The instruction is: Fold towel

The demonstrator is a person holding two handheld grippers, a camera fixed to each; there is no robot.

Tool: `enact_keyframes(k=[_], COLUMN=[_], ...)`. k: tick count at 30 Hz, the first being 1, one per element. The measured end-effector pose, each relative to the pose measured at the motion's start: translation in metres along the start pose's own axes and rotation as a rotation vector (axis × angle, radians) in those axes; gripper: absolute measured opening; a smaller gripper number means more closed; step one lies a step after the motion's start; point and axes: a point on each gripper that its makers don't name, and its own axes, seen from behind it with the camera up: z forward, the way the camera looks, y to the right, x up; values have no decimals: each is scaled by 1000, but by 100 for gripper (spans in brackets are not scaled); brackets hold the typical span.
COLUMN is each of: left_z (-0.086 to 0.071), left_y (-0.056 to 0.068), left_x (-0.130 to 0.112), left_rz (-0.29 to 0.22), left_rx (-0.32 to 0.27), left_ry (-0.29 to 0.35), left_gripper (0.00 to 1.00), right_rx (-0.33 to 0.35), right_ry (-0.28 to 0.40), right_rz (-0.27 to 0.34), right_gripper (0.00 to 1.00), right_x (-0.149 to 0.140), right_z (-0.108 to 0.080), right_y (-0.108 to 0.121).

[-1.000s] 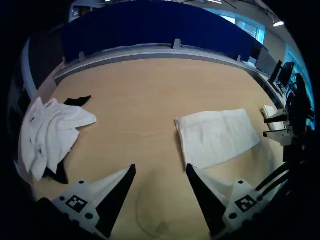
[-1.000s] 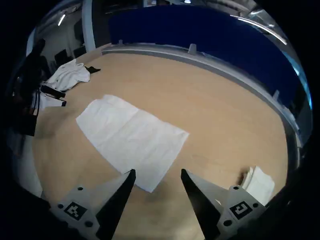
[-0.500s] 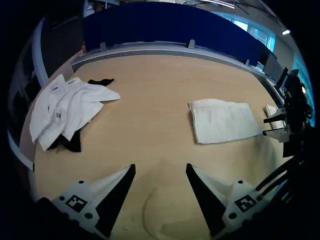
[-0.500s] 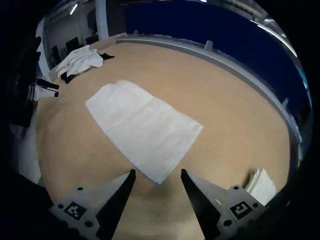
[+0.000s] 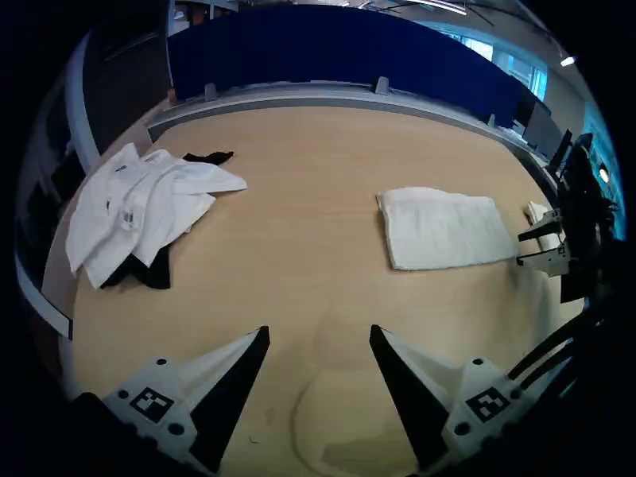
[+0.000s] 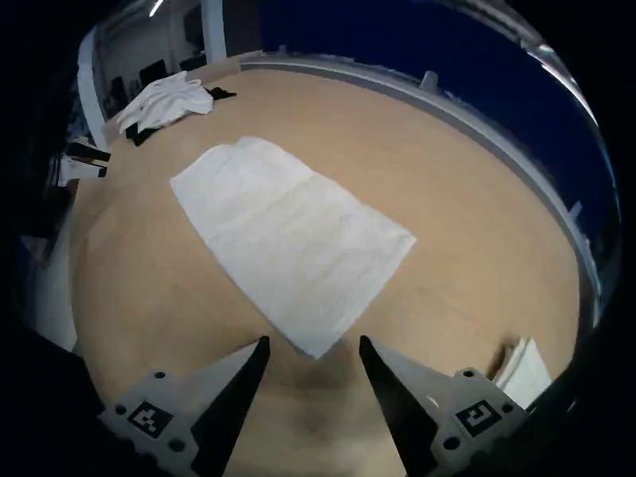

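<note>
A towel (image 5: 444, 229) lies flat on the table (image 5: 302, 262), folded into a white rectangle, right of centre in the left gripper view. It is well apart from the heap of white clothes (image 5: 143, 207) at the far left of the table, which has a bit of black cloth (image 5: 147, 272) poking out beneath it.

The left gripper (image 5: 318, 328) hangs over bare wood near the table's front edge. Its jaws are spread wide, with nothing between them and the towel well ahead and off to its right.

The right gripper (image 6: 312, 340) is also spread wide and grips nothing. In the right gripper view the towel runs away from it on a slant, and the near corner comes to a point just ahead of the gap between the fingertips. I cannot tell whether the fingers touch the cloth. A shadow darkens the wood just below that corner.

A small stack of folded white cloth (image 6: 529, 374) sits near the table's edge, to the right of this gripper. A blue screen (image 5: 334, 44) stands along the far side of the table.
</note>
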Motion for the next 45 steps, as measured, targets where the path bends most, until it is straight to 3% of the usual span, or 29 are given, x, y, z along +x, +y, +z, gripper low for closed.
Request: enact_keyframes(k=[6, 16, 19, 30, 45], left_z=[-4, -8, -8, -16, -30], left_y=[-2, -6, -7, -1, -1], left_x=[-7, -14, -15, -17, -15], left_rz=[-7, -10, -10, -28, -46], left_rx=[4, 10, 11, -3, 1], left_ry=[-2, -5, -6, 0, 33], left_gripper=[93, 94, 93, 93, 93], right_rx=[5, 33, 42, 28, 18], right_ry=[-18, -26, -27, 14, 144], right_rz=[-10, 2, 8, -22, -135], right_gripper=[65, 15, 8, 5, 5], right_x=[-6, -7, -7, 12, 119], right_z=[6, 11, 10, -1, -21], right_y=[2, -2, -3, 1, -4])
